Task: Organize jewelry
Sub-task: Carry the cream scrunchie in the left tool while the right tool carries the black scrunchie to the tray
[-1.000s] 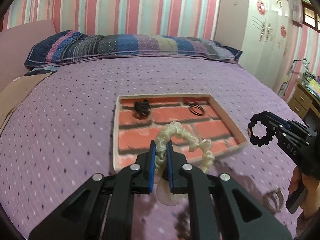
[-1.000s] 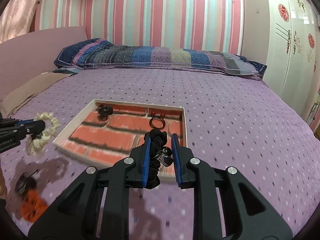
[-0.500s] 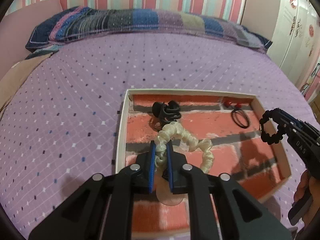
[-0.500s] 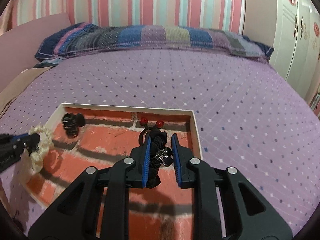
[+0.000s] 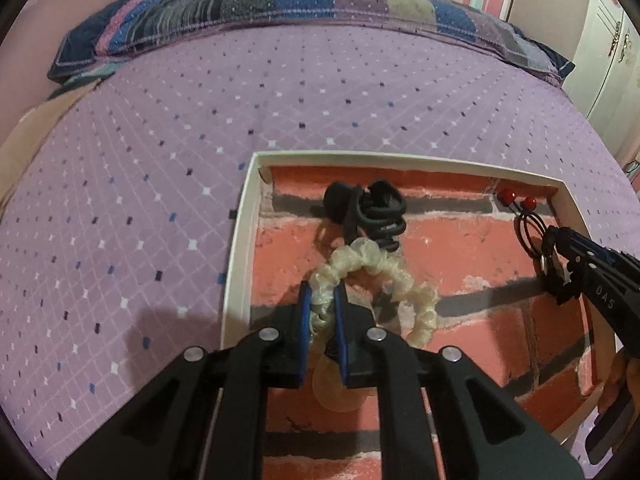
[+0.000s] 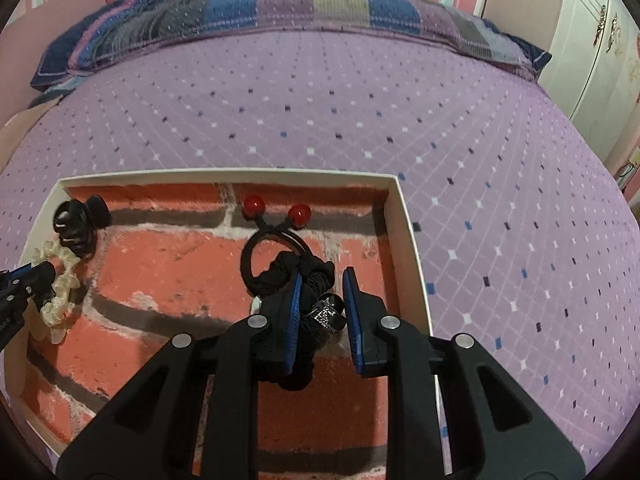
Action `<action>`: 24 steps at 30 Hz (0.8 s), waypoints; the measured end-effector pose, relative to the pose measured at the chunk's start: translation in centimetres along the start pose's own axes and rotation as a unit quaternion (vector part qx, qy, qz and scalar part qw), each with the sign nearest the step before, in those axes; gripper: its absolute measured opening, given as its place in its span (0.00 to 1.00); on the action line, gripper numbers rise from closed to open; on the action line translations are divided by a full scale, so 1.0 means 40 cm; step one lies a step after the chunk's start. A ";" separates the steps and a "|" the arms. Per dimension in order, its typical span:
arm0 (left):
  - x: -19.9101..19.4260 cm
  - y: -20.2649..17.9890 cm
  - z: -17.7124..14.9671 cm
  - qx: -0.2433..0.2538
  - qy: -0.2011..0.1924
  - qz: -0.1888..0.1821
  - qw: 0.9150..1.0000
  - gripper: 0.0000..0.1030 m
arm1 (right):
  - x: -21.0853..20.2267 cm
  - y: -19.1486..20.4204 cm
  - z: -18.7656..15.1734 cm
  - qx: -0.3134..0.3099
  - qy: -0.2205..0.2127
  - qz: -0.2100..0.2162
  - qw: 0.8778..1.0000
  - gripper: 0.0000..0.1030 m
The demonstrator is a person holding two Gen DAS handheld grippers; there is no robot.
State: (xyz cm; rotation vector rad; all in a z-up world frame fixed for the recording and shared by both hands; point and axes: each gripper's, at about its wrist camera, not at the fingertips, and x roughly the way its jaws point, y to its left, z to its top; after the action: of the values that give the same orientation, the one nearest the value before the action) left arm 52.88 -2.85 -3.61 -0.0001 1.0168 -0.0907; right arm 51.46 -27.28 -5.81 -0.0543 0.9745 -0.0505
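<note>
Left gripper (image 5: 322, 312) clamped tight on a cream scrunchie (image 5: 376, 276), blue pads squeezing one end while the rest of the loop hangs fwd over the tray's (image 5: 236, 248) brick-print floor; can't tell if the far end touches the floor; right gripper (image 6: 322, 300) nearly closed w/ a black scrunchie (image 6: 304, 280) bunched between its pads, a small sparkly charm (image 6: 327, 315) on it showing in the gap; the left pad presses the fabric, contact at the right pad unclear. Both tools tilt down over the same shallow white-rimmed tray, left one near its left wall, right one near its right wall; in the left wrist view the right gripper (image 5: 560, 264) comes in from the right edge w/ part of a hand (image 5: 624, 384) behind it. Already in the tray: a black hair clip (image 5: 368, 212) near the far left corner, just beyond the cream scrunchie, and a thin black hair tie w/ two red beads (image 6: 276, 216) by the far wall, its loop just beyond the black scrunchie. Tray sits on a purple dotted bedspread (image 6: 360, 120); striped patchwork pillow (image 5: 280, 4) across the head of the bed, striped wall behind.
</note>
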 end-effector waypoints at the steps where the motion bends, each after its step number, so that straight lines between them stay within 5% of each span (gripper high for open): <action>1: 0.003 0.001 0.000 0.000 0.002 0.001 1.000 0.12 | 0.005 -0.002 0.000 0.001 0.004 -0.001 1.000 0.20; 24: 0.034 -0.015 0.008 0.018 0.001 0.040 0.999 0.23 | 0.031 0.009 -0.003 -0.011 0.019 -0.011 1.000 0.23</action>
State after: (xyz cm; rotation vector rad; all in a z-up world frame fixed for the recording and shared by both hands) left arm 53.81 -3.59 -4.57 0.0734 1.0154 -0.0358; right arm 52.06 -27.01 -6.91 -0.0848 1.0118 -0.0610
